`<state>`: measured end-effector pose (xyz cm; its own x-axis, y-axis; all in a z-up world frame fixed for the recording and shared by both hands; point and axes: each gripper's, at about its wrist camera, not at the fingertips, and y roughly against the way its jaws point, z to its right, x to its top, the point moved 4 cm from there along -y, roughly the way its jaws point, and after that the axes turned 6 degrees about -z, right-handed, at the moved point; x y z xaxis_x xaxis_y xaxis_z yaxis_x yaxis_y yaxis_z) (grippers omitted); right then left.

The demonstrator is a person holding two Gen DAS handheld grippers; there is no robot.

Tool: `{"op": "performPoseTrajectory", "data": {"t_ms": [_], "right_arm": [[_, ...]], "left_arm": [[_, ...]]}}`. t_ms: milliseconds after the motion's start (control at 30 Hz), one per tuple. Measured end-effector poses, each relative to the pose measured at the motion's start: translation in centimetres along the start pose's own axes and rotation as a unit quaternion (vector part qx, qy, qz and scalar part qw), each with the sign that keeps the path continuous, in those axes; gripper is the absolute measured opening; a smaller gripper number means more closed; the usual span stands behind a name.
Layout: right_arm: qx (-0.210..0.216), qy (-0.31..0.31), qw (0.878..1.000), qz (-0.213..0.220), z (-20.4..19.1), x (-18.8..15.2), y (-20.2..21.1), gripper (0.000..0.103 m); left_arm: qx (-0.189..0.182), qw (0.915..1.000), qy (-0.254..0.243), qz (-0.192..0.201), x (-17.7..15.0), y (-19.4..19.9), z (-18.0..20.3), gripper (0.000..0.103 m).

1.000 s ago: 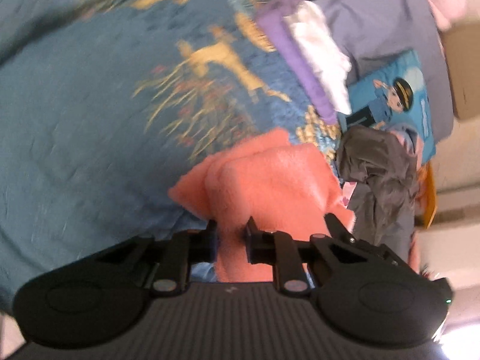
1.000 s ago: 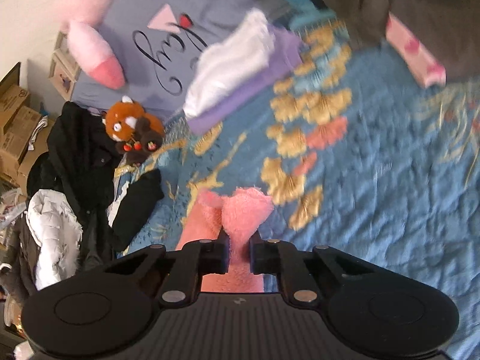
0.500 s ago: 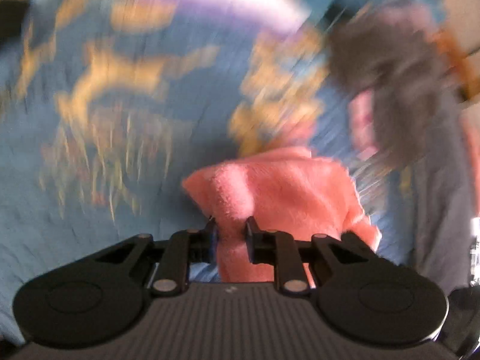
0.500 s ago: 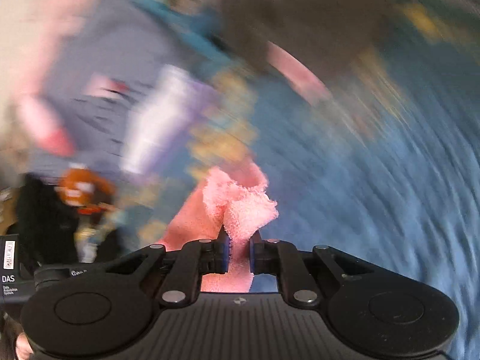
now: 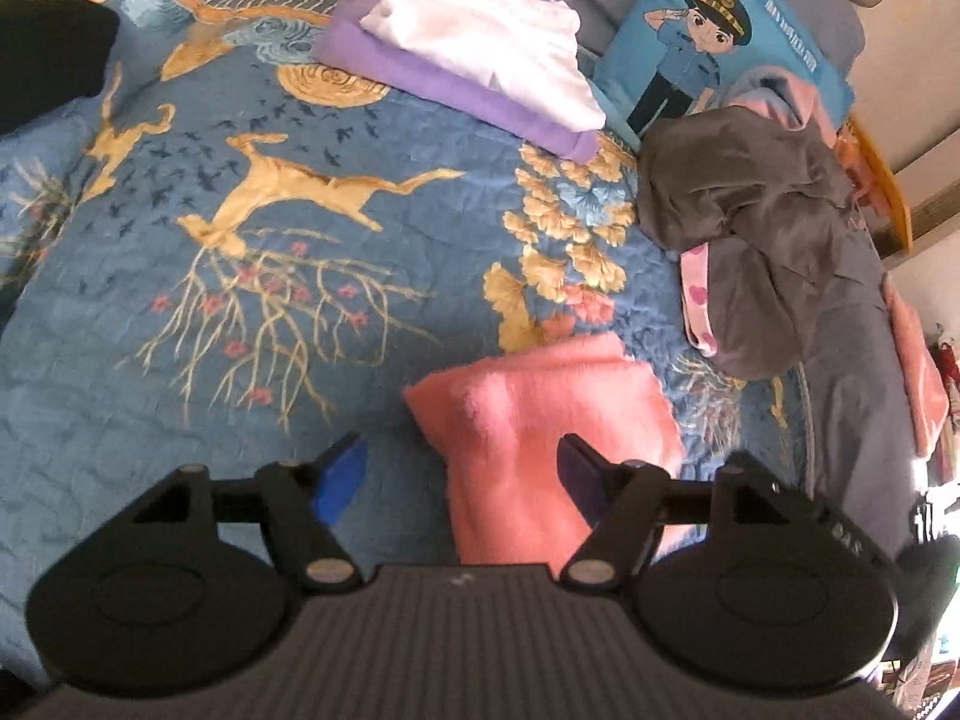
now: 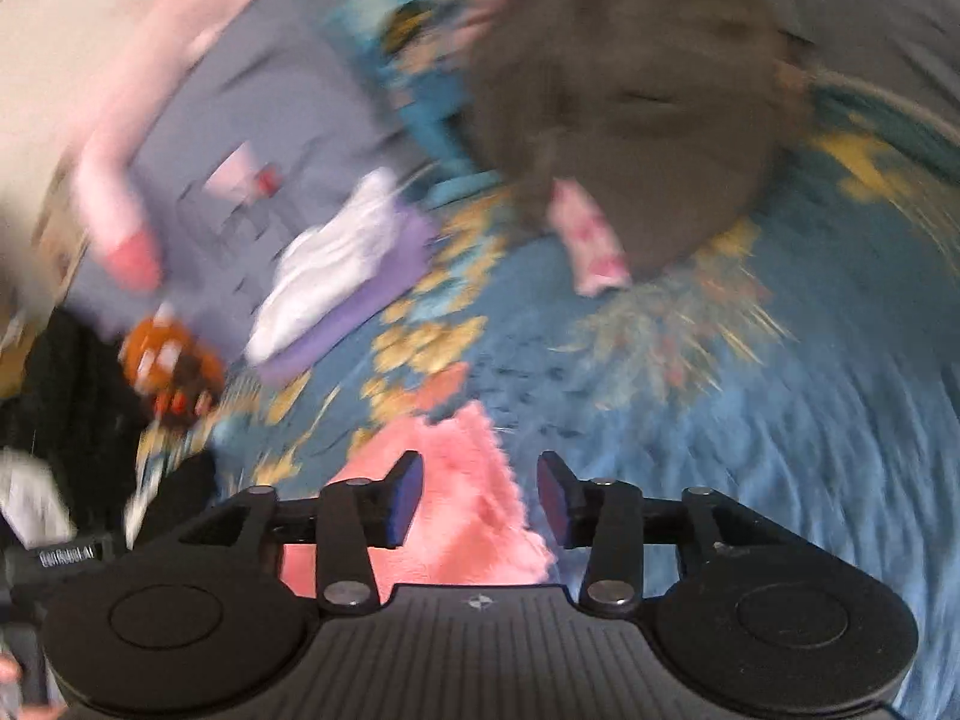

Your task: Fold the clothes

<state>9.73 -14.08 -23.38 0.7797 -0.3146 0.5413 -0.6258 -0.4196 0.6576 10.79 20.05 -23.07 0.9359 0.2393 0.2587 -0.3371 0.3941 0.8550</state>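
1. Left gripper (image 5: 459,468), low in the left wrist view, has just been opening; its jaws stand wide apart, the folded pink fleece garment (image 5: 540,420) lying loose between them on the blue patterned bedspread (image 5: 180,360).
2. Right gripper (image 6: 480,495) has also just been opening; jaws apart over the same pink fleece garment (image 6: 456,504), pads clear of it.
3. Upper centre: white cloth (image 5: 486,30) stacked on purple cloth (image 5: 420,75).
4. Right: crumpled grey garment (image 5: 756,192).
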Motion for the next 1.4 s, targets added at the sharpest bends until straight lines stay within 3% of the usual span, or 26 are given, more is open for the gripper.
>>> {"op": "performPoseTrajectory", "data": {"t_ms": [167, 333, 400, 500, 633, 733, 800, 900, 967, 1033, 1100, 1200, 1333, 1400], "right_arm": [[-0.007, 0.135, 0.989, -0.052, -3.1, 1.1, -3.8, 0.046], [-0.140, 0.176, 0.971, -0.079, -3.0, 2.4, -8.8, 0.037], [-0.165, 0.143, 0.972, -0.082, -1.8, 3.2, -9.4, 0.036], [-0.140, 0.113, 0.982, -0.051, -1.7, 3.2, -7.4, 0.036], [-0.120, 0.097, 0.988, -0.003, -2.3, 3.1, -4.3, 0.048], [-0.127, 0.102, 0.986, 0.033, -3.5, 3.7, -2.8, 0.074], [-0.120, 0.104, 0.987, 0.029, -3.9, 3.9, -2.0, 0.074], [-0.076, 0.073, 0.994, 0.018, -3.4, 3.6, -0.4, 0.075], [-0.046, 0.025, 0.999, 0.001, -1.7, 2.8, 0.4, 0.075], [-0.029, -0.031, 0.999, -0.013, 0.5, 1.7, 1.0, 0.075], [-0.016, -0.081, 0.996, -0.027, 2.5, 0.3, 1.4, 0.075], [0.007, -0.140, 0.989, -0.047, 4.8, -1.7, 1.7, 0.075], [0.053, -0.204, 0.975, -0.066, 5.7, -3.3, 0.7, 0.075], [0.069, -0.226, 0.969, -0.076, 5.8, -3.8, 0.0, 0.075]], "left_arm": [[-0.029, 0.9995, 0.007, -0.009, -2.2, -1.2, 0.5, 0.077], [0.006, 0.9997, -0.013, -0.021, -3.9, -2.4, 1.4, 0.077], [0.027, 0.9993, -0.022, -0.014, -4.4, -2.2, 1.3, 0.080], [0.060, 0.9977, -0.030, 0.004, -4.7, -1.5, 0.8, 0.082], [0.099, 0.9940, -0.025, 0.039, -4.3, -0.2, 0.2, 0.090], [0.123, 0.9905, -0.029, 0.056, -2.5, 0.4, 0.9, 0.093], [0.142, 0.9872, -0.035, 0.064, -1.5, 1.0, 1.9, 0.093], [0.104, 0.9914, -0.034, 0.072, -1.9, 2.0, 3.2, 0.103], [0.073, 0.9945, -0.028, 0.070, -2.5, 2.4, 3.8, 0.103], [0.049, 0.9978, 0.007, 0.043, -3.5, 1.4, 3.1, 0.103], [0.003, 0.9981, 0.060, 0.017, -4.7, 0.1, 1.7, 0.102], [-0.068, 0.9875, 0.142, -0.006, -5.9, -1.6, -0.3, 0.102], [-0.108, 0.9741, 0.199, -0.006, -5.8, -3.3, -2.2, 0.102], [-0.100, 0.9734, 0.206, -0.006, -5.6, -4.0, -2.8, 0.102]]}}
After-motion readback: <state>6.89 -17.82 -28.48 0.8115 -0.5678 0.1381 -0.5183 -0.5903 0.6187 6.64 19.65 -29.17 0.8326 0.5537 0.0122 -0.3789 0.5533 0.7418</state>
